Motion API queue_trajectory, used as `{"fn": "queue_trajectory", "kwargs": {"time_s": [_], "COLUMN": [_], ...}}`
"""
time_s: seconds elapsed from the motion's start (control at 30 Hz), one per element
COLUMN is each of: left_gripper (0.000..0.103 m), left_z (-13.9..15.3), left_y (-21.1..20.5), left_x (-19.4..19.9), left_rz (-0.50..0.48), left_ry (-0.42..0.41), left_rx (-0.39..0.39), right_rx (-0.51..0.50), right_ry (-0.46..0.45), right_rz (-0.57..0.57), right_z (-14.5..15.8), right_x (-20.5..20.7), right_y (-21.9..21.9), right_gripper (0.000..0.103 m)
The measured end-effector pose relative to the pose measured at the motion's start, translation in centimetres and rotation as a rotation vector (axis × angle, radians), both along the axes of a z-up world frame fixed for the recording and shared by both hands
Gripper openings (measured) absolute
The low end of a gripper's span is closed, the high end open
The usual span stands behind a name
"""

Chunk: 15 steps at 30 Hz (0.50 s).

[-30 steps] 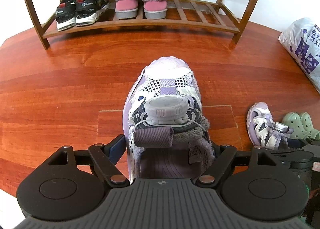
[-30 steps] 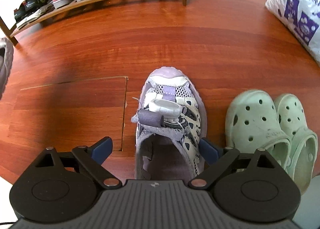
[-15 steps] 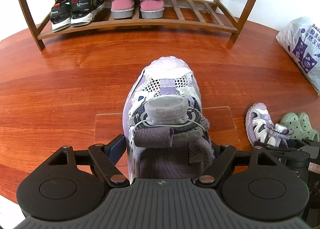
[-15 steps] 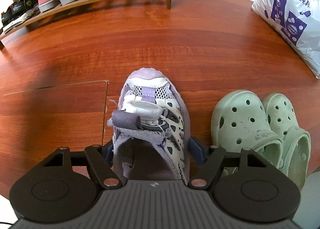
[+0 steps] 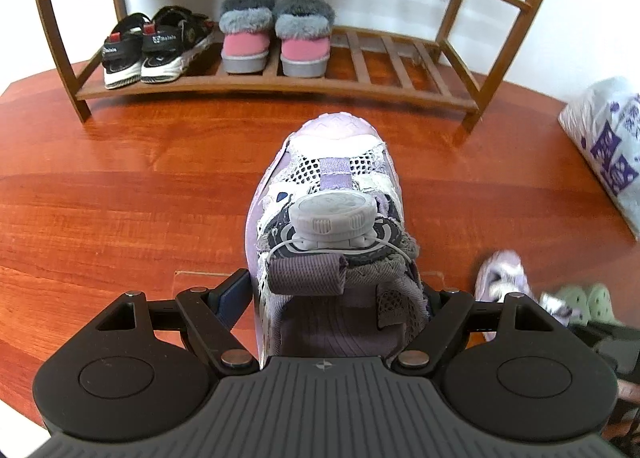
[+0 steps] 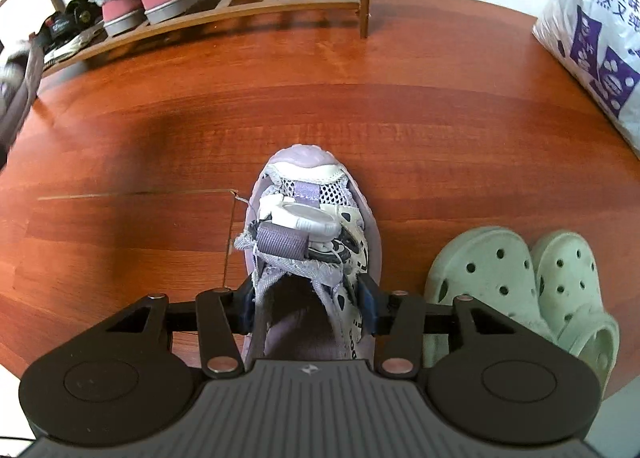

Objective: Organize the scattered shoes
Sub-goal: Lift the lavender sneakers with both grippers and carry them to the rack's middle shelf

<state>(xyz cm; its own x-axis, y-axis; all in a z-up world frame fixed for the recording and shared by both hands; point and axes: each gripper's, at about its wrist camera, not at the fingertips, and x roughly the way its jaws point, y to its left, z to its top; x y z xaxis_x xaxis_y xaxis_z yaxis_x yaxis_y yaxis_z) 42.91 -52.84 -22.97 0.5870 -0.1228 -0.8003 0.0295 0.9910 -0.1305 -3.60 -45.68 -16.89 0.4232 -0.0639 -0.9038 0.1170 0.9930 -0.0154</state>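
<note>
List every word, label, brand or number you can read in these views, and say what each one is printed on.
"Balala": white lettering on the heel straps of the black sandals on the shoe rack.
Purple Chinese print on the white plastic bag: appears to read "然又纯"; the line above it is partly cut off.
Purple sneakers, dial closures: pattern only, no legible text.
Green clogs, pink fur-trimmed slippers: no text visible.

Glossy reddish wood floor (image 6: 400,106) — smooth, reflective. Slatted brown wooden rack (image 5: 384,58). Frayed lilac mesh-and-cloth sneaker (image 5: 332,186), matt grey plastic dial (image 5: 334,214). Matt rubbery green clogs (image 6: 520,282). Fuzzy-cuffed pink slippers (image 5: 276,34). Shiny crinkled plastic bag (image 6: 596,42).
</note>
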Motion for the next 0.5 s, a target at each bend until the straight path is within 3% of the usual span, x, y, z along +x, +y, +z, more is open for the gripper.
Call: {"fn": "queue_trajectory", "kwargs": {"time_s": [0.2, 0.5], "left_gripper": [0.08, 0.08], "left_z": [1.0, 3.6], "left_y": [-0.4, -0.2], "left_x": [0.5, 3.3], "left_rz": [0.021, -0.056], "left_ry": [0.01, 0.002], "left_rx": [-0.014, 0.008], "right_rx": [-0.034, -0.128], "right_ry": [0.009, 0.013], "right_rz": [0.055, 0.098], "right_z": [-0.5, -1.7], "right_x": [-0.3, -0.4], "right_y": [0.3, 2.0], "right_gripper": [0.067, 0.085]}}
